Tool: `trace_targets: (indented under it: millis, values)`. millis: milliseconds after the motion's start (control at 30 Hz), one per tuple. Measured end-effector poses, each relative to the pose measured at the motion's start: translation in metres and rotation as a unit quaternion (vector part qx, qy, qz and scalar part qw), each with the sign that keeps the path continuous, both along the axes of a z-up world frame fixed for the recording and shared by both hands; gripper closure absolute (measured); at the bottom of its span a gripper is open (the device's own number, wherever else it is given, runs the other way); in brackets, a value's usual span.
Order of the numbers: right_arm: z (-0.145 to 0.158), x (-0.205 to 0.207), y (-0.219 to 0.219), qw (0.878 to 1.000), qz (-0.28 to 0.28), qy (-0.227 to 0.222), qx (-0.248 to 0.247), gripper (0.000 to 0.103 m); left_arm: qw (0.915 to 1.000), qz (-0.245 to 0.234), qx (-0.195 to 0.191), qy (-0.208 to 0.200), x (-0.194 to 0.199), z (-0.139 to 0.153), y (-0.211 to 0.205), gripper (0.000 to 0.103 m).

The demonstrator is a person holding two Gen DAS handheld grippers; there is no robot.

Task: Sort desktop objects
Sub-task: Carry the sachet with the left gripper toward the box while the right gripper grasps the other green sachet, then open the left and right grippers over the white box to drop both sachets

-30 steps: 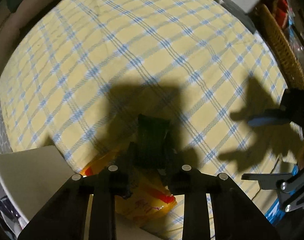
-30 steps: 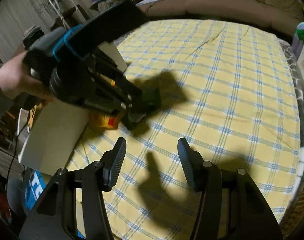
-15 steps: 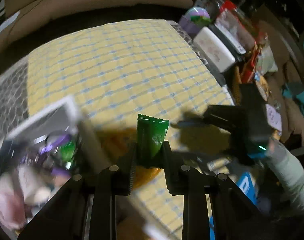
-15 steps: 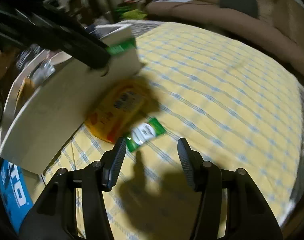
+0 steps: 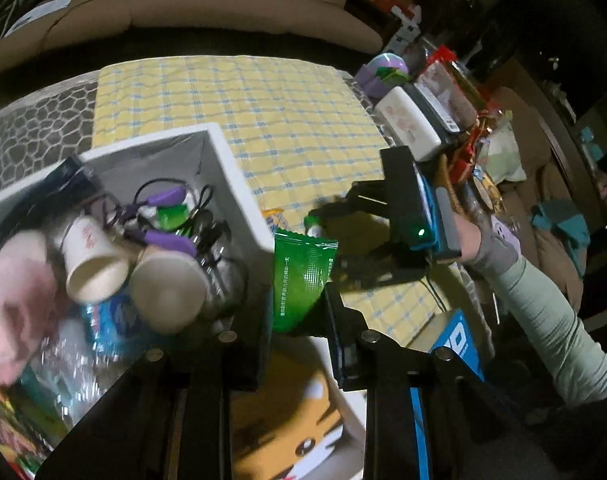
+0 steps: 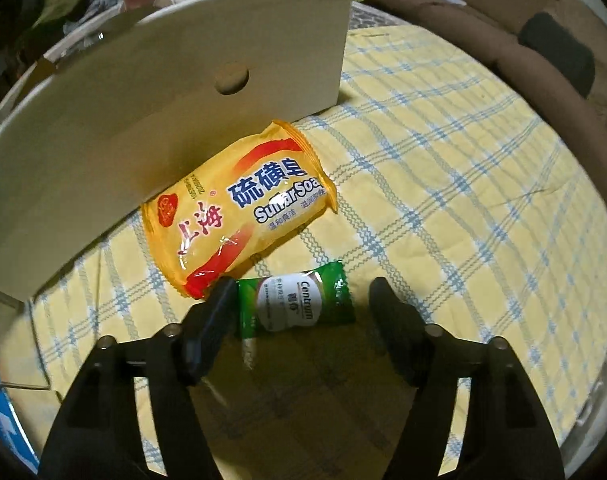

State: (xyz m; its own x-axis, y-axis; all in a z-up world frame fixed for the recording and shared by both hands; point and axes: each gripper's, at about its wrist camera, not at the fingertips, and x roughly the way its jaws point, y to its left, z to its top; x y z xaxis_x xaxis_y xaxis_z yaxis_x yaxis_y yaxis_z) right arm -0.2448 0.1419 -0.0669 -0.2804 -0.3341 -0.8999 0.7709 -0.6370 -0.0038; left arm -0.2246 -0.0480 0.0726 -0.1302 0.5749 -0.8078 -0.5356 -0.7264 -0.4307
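My left gripper (image 5: 297,316) is shut on a green sachet (image 5: 303,276) and holds it in the air beside the near corner of a white storage box (image 5: 239,184). The box holds paper cups (image 5: 97,262), purple cables and other small items. My right gripper (image 6: 299,308) stands open over a second green sachet (image 6: 295,306) that lies flat on the yellow checked cloth (image 6: 443,184) between its fingers, apart from the pads. A yellow soap packet (image 6: 239,208) lies just beyond, against the box wall (image 6: 143,100). In the left wrist view the right gripper (image 5: 407,216) shows in a person's hand.
A brown sofa (image 5: 207,4) runs behind the table. Snack packets and containers (image 5: 443,104) crowd the table's right edge. A blue carton (image 5: 459,344) and a tiger-print item (image 5: 291,420) lie below the table edge. The far part of the cloth is bare.
My left gripper rose with the green sachet and swung left, so the box's inside came into view. My right gripper rolled and came down over the second sachet beside the soap packet.
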Motion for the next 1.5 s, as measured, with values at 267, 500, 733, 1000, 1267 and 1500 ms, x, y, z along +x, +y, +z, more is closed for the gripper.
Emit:
trace_targets:
  millis: [267, 500, 733, 1000, 1267, 1500]
  values:
    - [0.015, 0.026, 0.026, 0.999, -0.036, -0.004, 0.008, 0.059, 0.9982, 0.053, 0.028, -0.01, 0.026, -0.001, -0.058, 0.079]
    - [0.077, 0.066, 0.063, 0.997, -0.076, -0.001, -0.007, 0.059, 0.9945, 0.098, 0.034, -0.015, 0.052, -0.003, -0.11, 0.079]
    - [0.17, 0.13, 0.052, 0.996, -0.079, 0.024, -0.039, 0.059, 0.9886, 0.141, 0.052, -0.015, 0.069, 0.0, -0.162, 0.079]
    - [0.22, 0.137, -0.044, 0.994, -0.068, 0.036, -0.079, 0.059, 0.9828, 0.159, 0.093, -0.013, 0.043, 0.011, -0.163, 0.079]
    - [0.173, 0.043, -0.144, 0.982, -0.142, -0.023, -0.124, 0.059, 0.9846, 0.152, 0.081, -0.031, -0.013, -0.014, -0.119, 0.078]
    - [0.136, -0.003, -0.155, 0.971, -0.172, -0.06, -0.156, 0.059, 0.9861, 0.153, 0.059, -0.028, -0.025, -0.028, -0.11, 0.074]
